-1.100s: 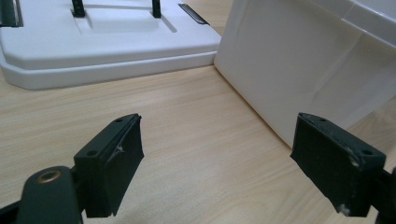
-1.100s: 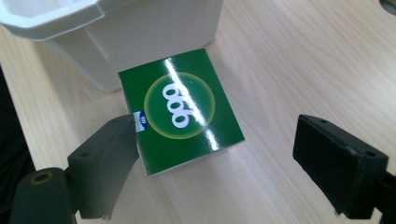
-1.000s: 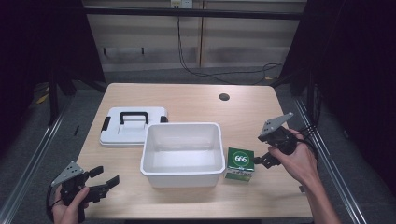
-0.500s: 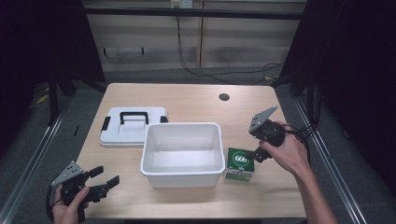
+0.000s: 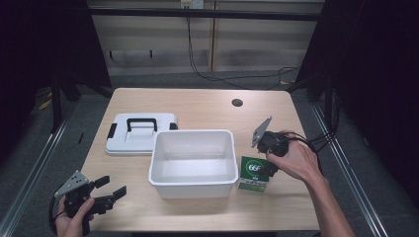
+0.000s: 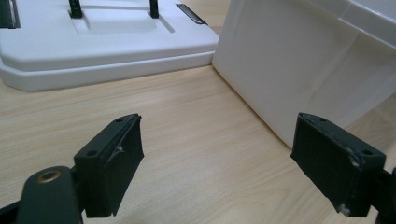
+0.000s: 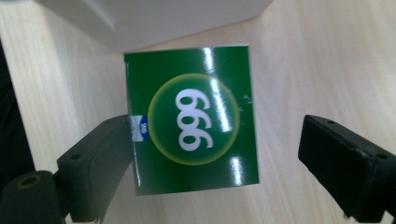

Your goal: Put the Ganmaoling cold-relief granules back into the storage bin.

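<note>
Jaws of right hand-held gripper (image 7: 215,154) spread apart around green box (image 7: 194,121); left likewise apart.

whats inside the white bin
The white bin looks bare inside: its pale floor and far walls show. Its near wall hides the strip of floor just behind it.

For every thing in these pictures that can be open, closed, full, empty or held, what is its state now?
White bin: open on top, empty.
Lid: off the bin, flat on the table beside it.
Green box: closed, lying between the jaws, not yet gripped.
Right gripper: open.
Left gripper: open, holding nothing.
</note>
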The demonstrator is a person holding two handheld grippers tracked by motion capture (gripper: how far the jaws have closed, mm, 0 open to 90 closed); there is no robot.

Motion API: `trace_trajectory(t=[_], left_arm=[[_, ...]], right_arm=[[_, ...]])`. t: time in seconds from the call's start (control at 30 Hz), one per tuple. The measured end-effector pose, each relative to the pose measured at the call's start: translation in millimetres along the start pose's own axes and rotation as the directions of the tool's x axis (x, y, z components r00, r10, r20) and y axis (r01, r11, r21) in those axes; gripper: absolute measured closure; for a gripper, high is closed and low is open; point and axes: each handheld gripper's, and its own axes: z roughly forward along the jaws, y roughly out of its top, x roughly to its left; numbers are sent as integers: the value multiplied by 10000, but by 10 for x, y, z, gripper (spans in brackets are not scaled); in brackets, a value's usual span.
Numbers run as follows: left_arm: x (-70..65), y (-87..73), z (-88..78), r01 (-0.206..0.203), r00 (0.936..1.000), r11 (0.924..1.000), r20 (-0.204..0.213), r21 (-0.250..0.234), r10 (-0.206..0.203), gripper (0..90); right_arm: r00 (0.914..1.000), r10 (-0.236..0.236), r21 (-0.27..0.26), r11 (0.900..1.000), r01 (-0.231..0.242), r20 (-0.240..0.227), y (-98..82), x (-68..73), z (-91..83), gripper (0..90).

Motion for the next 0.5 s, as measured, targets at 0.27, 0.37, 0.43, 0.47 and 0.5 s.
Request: trace_trajectory(t=[0.27,0.37,0.43,0.47,0.5], left_arm=[[-6,0,3,6,10000,10000,23,15,-6,161],[-1,-1,1,19,10000,10000,18,0,-19,161],[1,-1,1,-2,10000,10000,1,6,2,161],[1,0,2,-15,10000,10000,-12,7,15,161],[-2,0,1,7,10000,10000,-20,8,-7,161]], right_arm=[[9991,-314,750,9966,334,-267,55,35,120,97],[9982,-490,915,9944,520,-348,63,36,150,104],[9987,-366,990,9943,400,-360,68,44,164,103],[9987,-392,1025,9938,423,-323,74,43,175,96],[9988,-390,1055,9935,420,-305,76,43,180,97]])
